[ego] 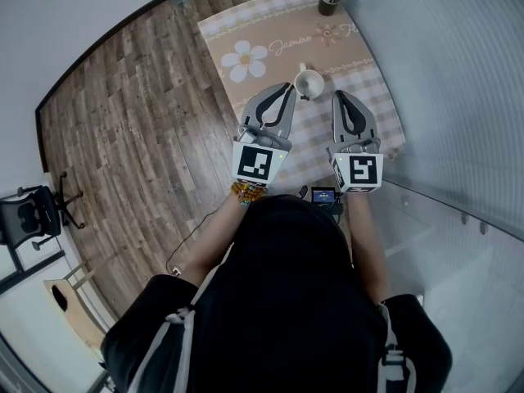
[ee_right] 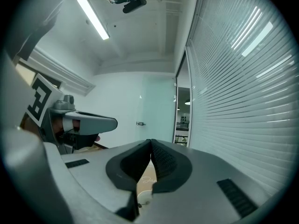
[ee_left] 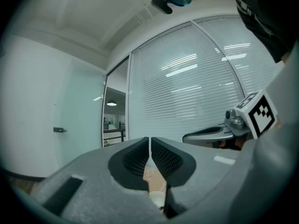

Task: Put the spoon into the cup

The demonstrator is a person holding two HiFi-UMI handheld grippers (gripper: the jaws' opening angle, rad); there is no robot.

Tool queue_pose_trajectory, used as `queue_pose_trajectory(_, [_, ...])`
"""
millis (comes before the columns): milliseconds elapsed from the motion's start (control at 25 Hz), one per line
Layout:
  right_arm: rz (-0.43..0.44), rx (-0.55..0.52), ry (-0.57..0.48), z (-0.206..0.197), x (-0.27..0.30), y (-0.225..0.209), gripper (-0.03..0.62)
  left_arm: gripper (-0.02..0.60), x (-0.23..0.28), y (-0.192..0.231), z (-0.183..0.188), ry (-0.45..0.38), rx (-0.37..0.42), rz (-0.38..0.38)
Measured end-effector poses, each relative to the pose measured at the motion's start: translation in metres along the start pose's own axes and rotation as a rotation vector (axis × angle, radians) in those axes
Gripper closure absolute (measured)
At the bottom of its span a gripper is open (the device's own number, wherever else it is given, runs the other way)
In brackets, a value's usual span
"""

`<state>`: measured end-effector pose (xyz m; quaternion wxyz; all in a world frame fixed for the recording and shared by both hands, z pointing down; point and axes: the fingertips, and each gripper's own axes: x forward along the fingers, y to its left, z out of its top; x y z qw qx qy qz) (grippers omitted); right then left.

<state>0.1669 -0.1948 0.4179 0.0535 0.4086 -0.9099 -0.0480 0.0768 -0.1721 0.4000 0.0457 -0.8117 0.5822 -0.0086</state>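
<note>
Both the left gripper (ego: 288, 88) and right gripper (ego: 338, 97) hang clenched, empty, by the cup (ego: 309, 82) on cursive-lettered cloth (ego: 270, 43).

The small white ceramic cup (ego: 309, 83) stands upright with its open mouth facing up, on the pale checked tablecloth (ego: 370, 97), to the right of the printed daisy (ego: 248, 60). A short pale piece (ego: 301, 69) juts from its far rim; handle or spoon, unclear.

You wear a black short-sleeved top (ego: 278, 301) with grey shoulder straps (ego: 183, 341) and a beaded bracelet (ego: 246, 192), mid-frame. Your grey left gripper (ego: 287, 88) and right gripper (ego: 341, 97) carry black-and-white marker cubes (ego: 255, 163) and black ribbed pads (ee_left: 133, 158).
</note>
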Motion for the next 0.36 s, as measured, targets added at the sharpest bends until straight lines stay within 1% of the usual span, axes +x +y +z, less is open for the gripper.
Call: queue_pose_trajectory(360, [-0.004, -0.006, 0.027, -0.013, 0.006, 0.002, 0.586, 0.552, -0.002, 0.007, -0.005, 0.006, -0.007, -0.005])
